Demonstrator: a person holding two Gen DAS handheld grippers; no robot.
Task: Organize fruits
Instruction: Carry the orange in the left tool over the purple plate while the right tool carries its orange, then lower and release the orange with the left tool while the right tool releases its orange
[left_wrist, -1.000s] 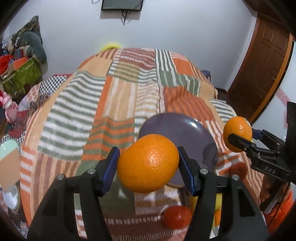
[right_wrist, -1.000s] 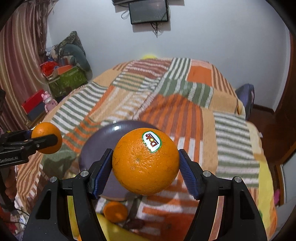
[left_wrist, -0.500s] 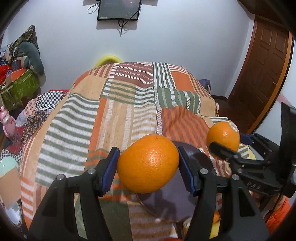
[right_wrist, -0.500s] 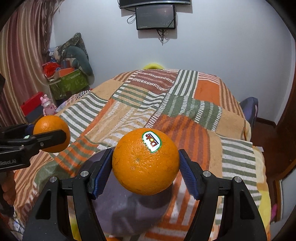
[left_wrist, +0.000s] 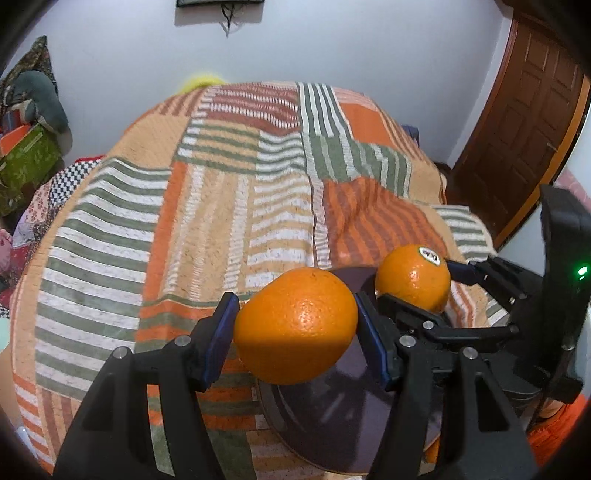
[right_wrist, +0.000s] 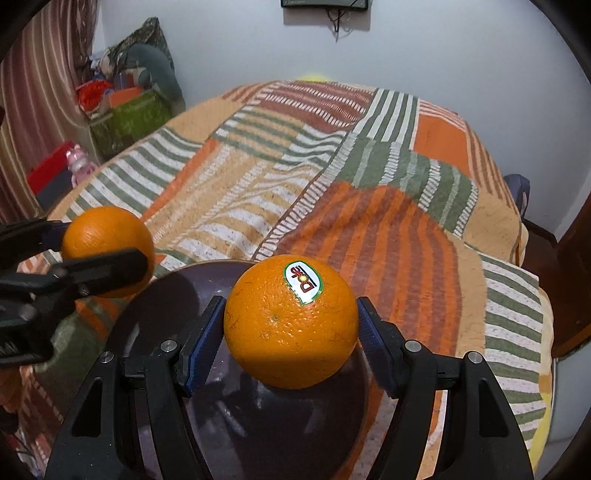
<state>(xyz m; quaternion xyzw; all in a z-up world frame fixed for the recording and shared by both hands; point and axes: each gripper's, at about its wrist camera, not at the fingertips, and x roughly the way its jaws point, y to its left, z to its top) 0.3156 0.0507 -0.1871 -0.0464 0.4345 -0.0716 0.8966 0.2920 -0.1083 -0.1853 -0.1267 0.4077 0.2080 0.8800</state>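
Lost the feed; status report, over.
Left gripper shut on plain orange. Right gripper shut on stickered orange. Both above dark purple plate. Nothing in the way.

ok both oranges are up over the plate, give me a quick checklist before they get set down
1. Left gripper clamped on the plain orange, pads on both sides: ok.
2. Right gripper clamped on the stickered orange: ok.
3. Plate lies under both oranges: ok.
4. Visible plate surface free of other fruit: ok; the part behind the oranges: cannot tell.
5. Gap between the two grippers so they do not bump: ok in the right wrist view, close in the left.
6. Plate sits flat on the blanket: cannot tell.
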